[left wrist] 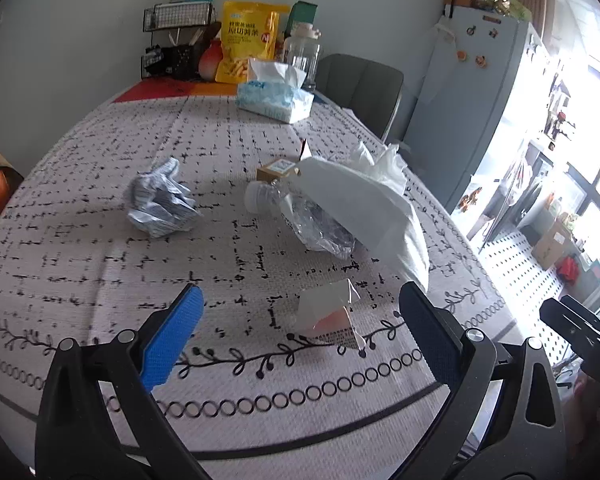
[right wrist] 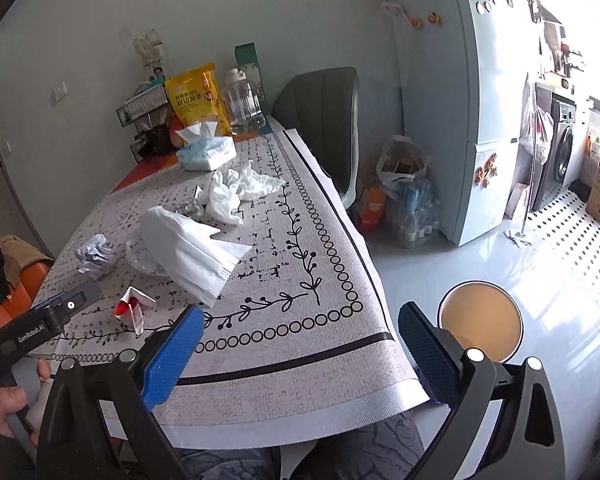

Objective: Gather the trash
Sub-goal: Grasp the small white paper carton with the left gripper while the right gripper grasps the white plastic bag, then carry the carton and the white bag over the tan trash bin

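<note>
My left gripper is open and empty, low over the table's near edge, with a small torn red-and-white wrapper between its fingers. Beyond lie a crumpled paper ball, a crushed clear plastic bottle, a white paper bag and a small brown box. My right gripper is open and empty over the table's front right corner. Its view shows the wrapper, the paper ball, the white bag, crumpled white tissue and the left gripper.
A round bin with a tan inside stands on the floor right of the table corner. A tissue box, a yellow snack bag, a clear jar and a wire rack sit at the far end. A grey chair and a fridge stand to the right.
</note>
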`<state>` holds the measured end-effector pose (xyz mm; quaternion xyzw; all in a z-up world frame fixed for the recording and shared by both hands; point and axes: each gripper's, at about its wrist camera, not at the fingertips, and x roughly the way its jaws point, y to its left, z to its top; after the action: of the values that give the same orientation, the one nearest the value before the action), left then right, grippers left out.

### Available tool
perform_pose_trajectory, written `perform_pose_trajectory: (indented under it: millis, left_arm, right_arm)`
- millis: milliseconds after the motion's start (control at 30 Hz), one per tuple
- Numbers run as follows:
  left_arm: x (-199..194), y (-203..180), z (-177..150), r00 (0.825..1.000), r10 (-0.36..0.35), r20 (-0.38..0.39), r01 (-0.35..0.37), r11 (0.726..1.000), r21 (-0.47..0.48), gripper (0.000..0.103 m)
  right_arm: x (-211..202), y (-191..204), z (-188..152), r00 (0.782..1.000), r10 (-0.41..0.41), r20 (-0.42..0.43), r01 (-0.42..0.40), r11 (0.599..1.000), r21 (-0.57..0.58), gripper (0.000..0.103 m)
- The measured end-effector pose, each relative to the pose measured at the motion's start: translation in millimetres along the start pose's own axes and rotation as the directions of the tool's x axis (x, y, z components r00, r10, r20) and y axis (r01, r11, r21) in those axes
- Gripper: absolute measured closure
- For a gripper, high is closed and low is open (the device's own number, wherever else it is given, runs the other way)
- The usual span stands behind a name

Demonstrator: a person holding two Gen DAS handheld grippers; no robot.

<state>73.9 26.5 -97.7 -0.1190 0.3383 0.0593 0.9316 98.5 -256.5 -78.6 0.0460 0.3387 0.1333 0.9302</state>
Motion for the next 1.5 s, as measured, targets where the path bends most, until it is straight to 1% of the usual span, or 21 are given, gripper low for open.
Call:
perform_pose_trajectory:
  millis: [33,133,167,233,267,300,400,500,567,700,800,933,1000,1100,1167,1233,1300,1333,1367,1400,1500]
  left_arm:
    - [7,-2,0,1.000,0.007,-0.014,-0.007,1.000,0.004,0.006]
    - [23,-5,0,0.998,-0.006,-0.062,0.006,1.000,-0.004,0.017]
    - [29,-6,-1,0.997,-0.009,-0.077,0.008,1.000,-0.007,0.023]
    - [36,-7,-3,0.995,-0.013,-0.100,0.013,1.000,-0.006,0.038]
    - [40,-7,-4,0.993,-0.020,-0.114,0.019,1.000,-0.010,0.057]
    - [44,-5,-6,0.991,-0.031,-0.133,0.028,0.999,-0.022,0.068]
    - [39,-2,-6,0.992,-0.060,-0.114,0.057,0.998,-0.034,0.069]
    - [25,6,-4,0.993,-0.097,-0.073,0.093,0.994,-0.053,0.069]
    - [17,15,-3,0.993,-0.101,-0.056,0.097,0.993,-0.072,0.069]
    - [5,34,3,0.996,-0.082,-0.023,0.080,0.992,-0.100,0.069]
    - [-5,46,7,0.999,-0.053,0.011,0.054,0.992,-0.115,0.069]
    - [-12,62,10,0.999,-0.026,0.031,0.030,0.990,-0.138,0.069]
    - [-15,69,9,0.999,-0.011,0.035,0.016,0.988,-0.154,0.069]
    - [-20,79,8,0.999,0.000,0.039,0.007,0.984,-0.176,0.069]
    - [-25,85,6,0.999,0.000,0.048,0.009,0.983,-0.185,0.069]
    - [-31,91,5,0.998,-0.003,0.061,0.015,0.981,-0.193,0.069]
    - [-34,96,2,0.998,-0.008,0.064,0.021,0.980,-0.197,0.068]
    - [-34,98,1,0.998,-0.010,0.063,0.022,0.980,-0.198,0.068]
    - [-33,101,0,0.998,-0.011,0.061,0.023,0.979,-0.202,0.068]
    - [-33,104,0,0.998,-0.015,0.059,0.027,0.978,-0.207,0.068]
    - [-35,108,-2,0.998,-0.025,0.060,0.037,0.977,-0.211,0.068]
  right_arm:
    - [2,0,0,1.000,-0.001,-0.002,0.001,1.000,-0.001,0.008]
    - [7,0,1,1.000,-0.008,-0.009,0.008,1.000,-0.003,0.008]
    - [8,-1,1,1.000,-0.011,-0.011,0.011,1.000,-0.002,0.008]
    - [10,-3,1,1.000,-0.013,-0.017,0.013,1.000,0.004,0.008]
    - [12,-4,1,1.000,-0.016,-0.021,0.016,1.000,0.002,0.008]
    - [13,-4,1,1.000,-0.018,-0.023,0.018,1.000,0.000,0.008]
    - [18,-4,0,0.999,-0.018,-0.035,0.018,1.000,-0.002,0.008]
    - [24,1,1,0.999,-0.012,-0.042,0.011,1.000,-0.017,0.008]
    - [30,11,4,0.999,0.002,-0.047,-0.004,0.999,-0.037,0.008]
    - [37,39,13,0.999,0.036,-0.041,-0.040,0.994,-0.097,0.009]
    - [45,60,17,0.996,0.068,-0.049,-0.074,0.987,-0.140,0.016]
    - [62,95,22,0.990,0.109,-0.084,-0.126,0.966,-0.228,0.020]
    - [71,110,25,0.989,0.107,-0.097,-0.131,0.949,-0.286,0.021]
    - [82,124,27,0.986,0.109,-0.123,-0.144,0.932,-0.333,0.021]
    - [92,131,27,0.985,0.092,-0.149,-0.141,0.921,-0.364,0.022]
    - [101,136,27,0.980,0.083,-0.183,-0.148,0.912,-0.382,0.027]
    - [107,140,24,0.976,0.067,-0.206,-0.146,0.904,-0.401,0.036]
    - [109,140,23,0.976,0.059,-0.211,-0.143,0.902,-0.408,0.039]
    - [110,140,22,0.975,0.055,-0.217,-0.143,0.901,-0.410,0.045]
    - [112,139,21,0.972,0.057,-0.229,-0.148,0.903,-0.404,0.055]
    - [117,135,18,0.962,0.064,-0.265,-0.166,0.910,-0.381,0.080]
